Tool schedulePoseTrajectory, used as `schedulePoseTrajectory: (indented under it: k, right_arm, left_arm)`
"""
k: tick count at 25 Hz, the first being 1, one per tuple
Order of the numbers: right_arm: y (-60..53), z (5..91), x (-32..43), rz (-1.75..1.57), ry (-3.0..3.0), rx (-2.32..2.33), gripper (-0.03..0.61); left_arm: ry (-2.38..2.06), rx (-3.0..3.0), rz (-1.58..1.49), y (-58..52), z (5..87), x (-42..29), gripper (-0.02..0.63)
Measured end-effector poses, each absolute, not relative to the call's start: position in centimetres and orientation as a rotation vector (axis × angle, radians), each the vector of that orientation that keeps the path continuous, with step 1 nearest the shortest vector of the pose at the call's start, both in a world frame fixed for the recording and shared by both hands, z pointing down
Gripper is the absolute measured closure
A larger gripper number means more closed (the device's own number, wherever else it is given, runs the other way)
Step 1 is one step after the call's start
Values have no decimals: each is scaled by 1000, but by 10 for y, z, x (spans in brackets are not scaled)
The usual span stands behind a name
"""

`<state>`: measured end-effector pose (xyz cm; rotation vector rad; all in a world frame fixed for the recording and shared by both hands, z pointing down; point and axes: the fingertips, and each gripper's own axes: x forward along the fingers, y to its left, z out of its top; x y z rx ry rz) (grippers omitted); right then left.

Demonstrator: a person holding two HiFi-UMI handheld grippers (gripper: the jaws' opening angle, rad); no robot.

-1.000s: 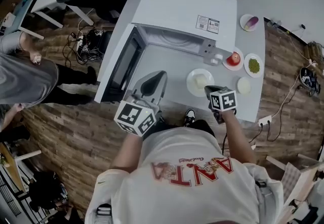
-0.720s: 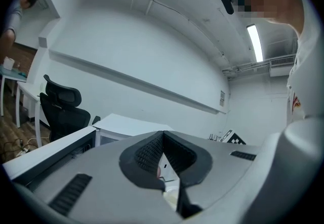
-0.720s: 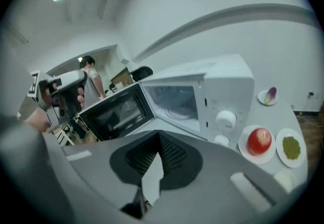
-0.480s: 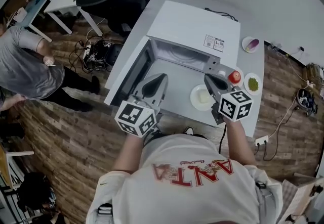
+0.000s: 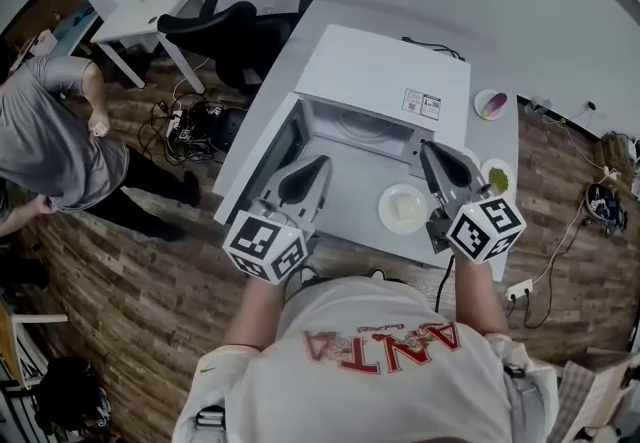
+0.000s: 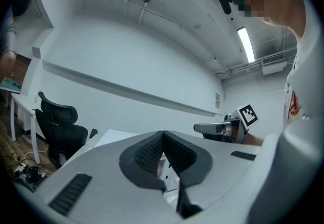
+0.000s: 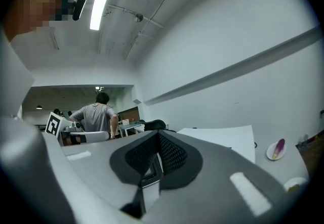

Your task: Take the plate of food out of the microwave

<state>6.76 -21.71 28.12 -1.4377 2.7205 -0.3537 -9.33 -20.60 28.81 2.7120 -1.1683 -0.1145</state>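
The plate of food [image 5: 403, 207] is sitting on the table [image 5: 345, 216] before the open microwave [image 5: 385, 81], so the job is looking finished. The left gripper [image 5: 318, 167] and right gripper [image 5: 433, 151] are hovering clenched, gripping nothing.

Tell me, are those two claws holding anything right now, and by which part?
Nothing is held. The left gripper and the right gripper both have their jaws shut on nothing; the plate of food lies untouched on the table.

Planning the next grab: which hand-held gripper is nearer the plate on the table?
Right. The right hand-held gripper is beside the plate, on its right; the left hand-held gripper is well left of it.
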Motion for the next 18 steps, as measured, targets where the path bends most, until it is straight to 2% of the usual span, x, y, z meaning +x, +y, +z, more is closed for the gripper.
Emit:
schedulePoseTrajectory:
  k: [18]
  right_arm:
    - [-209, 263, 60, -255, 2726, -1432, 577]
  left_arm:
    - [-1109, 2750, -122, -207, 279, -92, 604]
